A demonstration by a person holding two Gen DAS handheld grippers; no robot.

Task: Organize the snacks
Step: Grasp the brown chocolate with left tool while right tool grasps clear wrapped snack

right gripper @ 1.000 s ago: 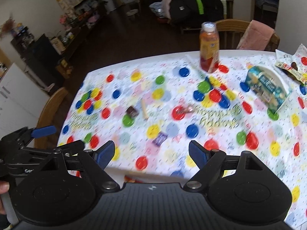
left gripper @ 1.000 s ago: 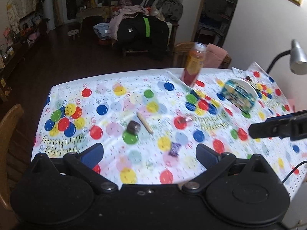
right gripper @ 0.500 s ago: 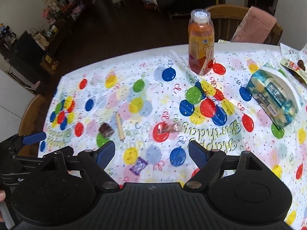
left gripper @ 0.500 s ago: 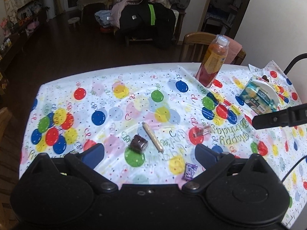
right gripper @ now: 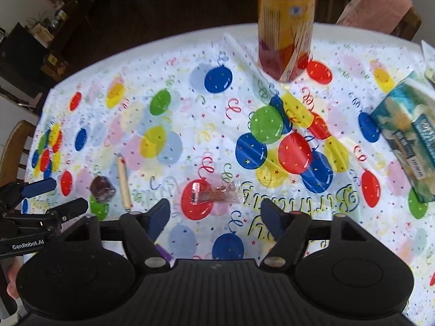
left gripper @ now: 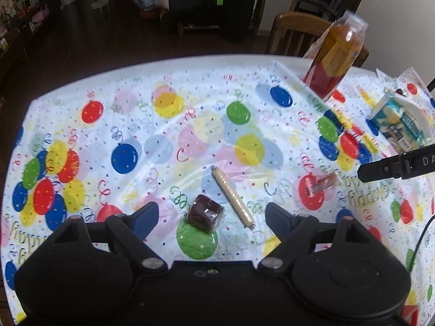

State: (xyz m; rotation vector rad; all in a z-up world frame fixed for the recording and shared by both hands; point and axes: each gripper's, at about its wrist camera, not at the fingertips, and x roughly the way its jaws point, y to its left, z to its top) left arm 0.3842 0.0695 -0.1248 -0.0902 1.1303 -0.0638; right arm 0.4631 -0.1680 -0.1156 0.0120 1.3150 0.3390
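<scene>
1. Snacks lie loose on the balloon tablecloth [left gripper: 136, 103], near the front edge of the table.
2. Brown wrapped sweet [left gripper: 205, 213]: dark, square, in clear wrap, on top edge of a green balloon print. It is between the fingers of the left gripper [left gripper: 211, 216], no contact seen.
3. Thin beige stick snack [left gripper: 233, 197]: long, lies diagonal, just beside the brown sweet on its right, apart from it.
4. Clear-wrapped reddish candy [right gripper: 214, 191]: flat, lies on a red balloon print, just in front of the right gripper [right gripper: 214, 218].
5. Small purple wrapper [right gripper: 163, 250] shows only partly under the right gripper's left finger; can't tell more.
6. Left gripper: jaws wide apart, nothing held, low over the table, pointing to the far side.
7. Right gripper: jaws also spread, empty, tilted down on the table centre. Left gripper's tips show at the left side of right-wrist view.
8. Room: juice bottle [right gripper: 285, 24] stands upright near far edge; tissue pack [right gripper: 407, 135] at the right side. Both well apart from the snacks. Cloth between them is free.
</scene>
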